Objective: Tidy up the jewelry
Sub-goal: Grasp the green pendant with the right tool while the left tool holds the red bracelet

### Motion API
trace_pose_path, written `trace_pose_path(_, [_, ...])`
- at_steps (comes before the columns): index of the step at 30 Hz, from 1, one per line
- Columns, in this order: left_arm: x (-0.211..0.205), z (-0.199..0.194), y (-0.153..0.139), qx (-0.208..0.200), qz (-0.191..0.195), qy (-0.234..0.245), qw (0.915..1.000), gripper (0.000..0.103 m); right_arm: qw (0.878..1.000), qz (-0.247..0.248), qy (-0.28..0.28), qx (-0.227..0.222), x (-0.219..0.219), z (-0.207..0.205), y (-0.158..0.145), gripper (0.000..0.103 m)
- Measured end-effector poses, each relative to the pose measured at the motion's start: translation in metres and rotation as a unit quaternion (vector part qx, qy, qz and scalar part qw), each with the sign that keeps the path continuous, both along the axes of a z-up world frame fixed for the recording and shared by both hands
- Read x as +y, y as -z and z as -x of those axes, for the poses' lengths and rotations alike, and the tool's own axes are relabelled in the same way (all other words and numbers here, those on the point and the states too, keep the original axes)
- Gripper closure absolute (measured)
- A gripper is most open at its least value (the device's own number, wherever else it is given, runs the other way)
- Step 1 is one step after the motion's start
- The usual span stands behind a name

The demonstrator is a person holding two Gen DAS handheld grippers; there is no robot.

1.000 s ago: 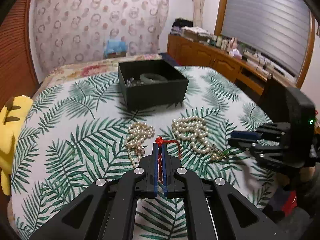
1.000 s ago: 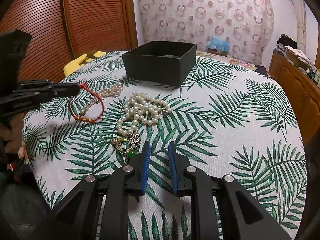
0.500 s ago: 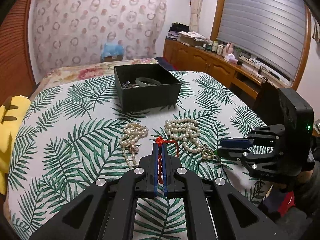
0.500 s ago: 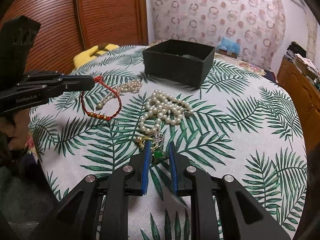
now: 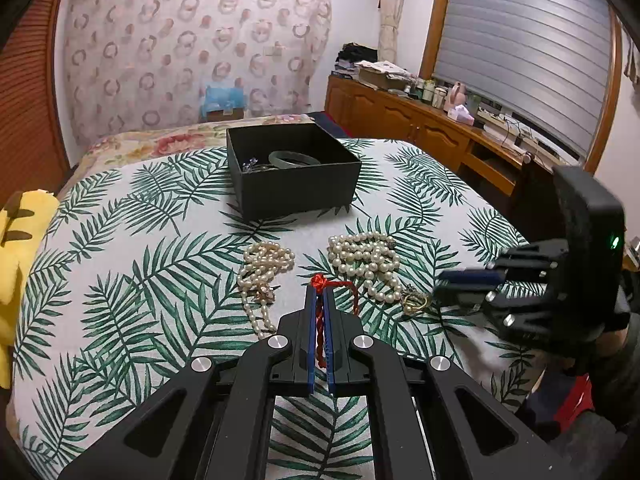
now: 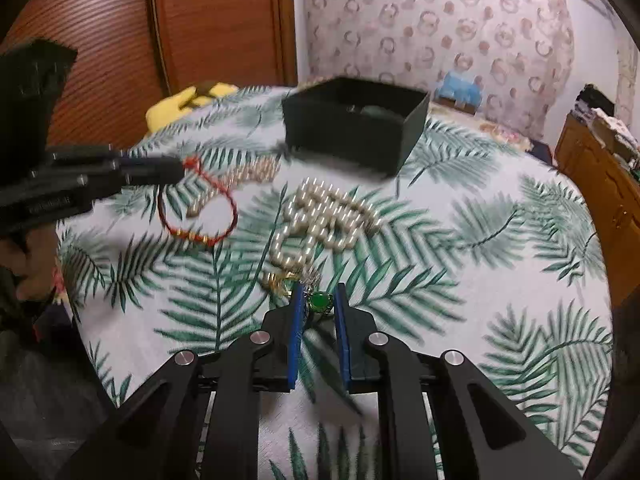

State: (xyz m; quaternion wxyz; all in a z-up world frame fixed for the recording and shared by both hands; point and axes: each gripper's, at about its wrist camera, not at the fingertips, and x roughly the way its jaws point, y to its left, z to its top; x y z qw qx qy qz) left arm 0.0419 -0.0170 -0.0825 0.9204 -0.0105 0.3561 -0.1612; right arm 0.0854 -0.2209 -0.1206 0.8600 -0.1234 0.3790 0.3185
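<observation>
My left gripper [image 5: 319,296] is shut on a red cord bracelet [image 5: 334,286] and holds it above the table; the bracelet hangs as a loop in the right wrist view [image 6: 198,216]. My right gripper [image 6: 318,298] is open, its fingers on either side of a green-stone ring [image 6: 319,301] that lies on the cloth by a gold ring [image 5: 414,301]. Two pearl strands lie ahead: a big one [image 5: 366,258] and a smaller one [image 5: 262,266]. A black open box [image 5: 292,168] with a green bangle [image 5: 292,159] inside stands behind them.
The round table carries a palm-leaf cloth [image 5: 120,240]. A yellow plush toy [image 5: 20,240] sits at its left edge. A wooden sideboard [image 5: 420,128] with clutter runs along the right wall. A wooden door [image 6: 200,20] is behind the table.
My left gripper has risen with the red bracelet. My right gripper has moved forward until its fingers straddle the green ring.
</observation>
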Motion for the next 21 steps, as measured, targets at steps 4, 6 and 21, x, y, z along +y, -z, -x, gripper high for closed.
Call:
trace_pose_path(4, [-0.001, -0.001, 0.000, -0.001, 0.002, -0.001, 1.0000, 0.100, 1.000, -0.017, 0.002, -0.023, -0.004, -0.001, -0.020, 0.086])
trace_pose_path(6, [-0.001, -0.002, -0.001, -0.002, 0.002, -0.001, 1.0000, 0.100, 0.999, -0.019, 0.000, -0.035, -0.004, -0.003, -0.030, 0.086])
trace_pose_path(21, [0.002, -0.007, -0.015, -0.018, 0.005, 0.001, 0.9998, 0.100, 0.996, -0.032, -0.010, -0.084, 0.002, -0.009, -0.072, 0.086])
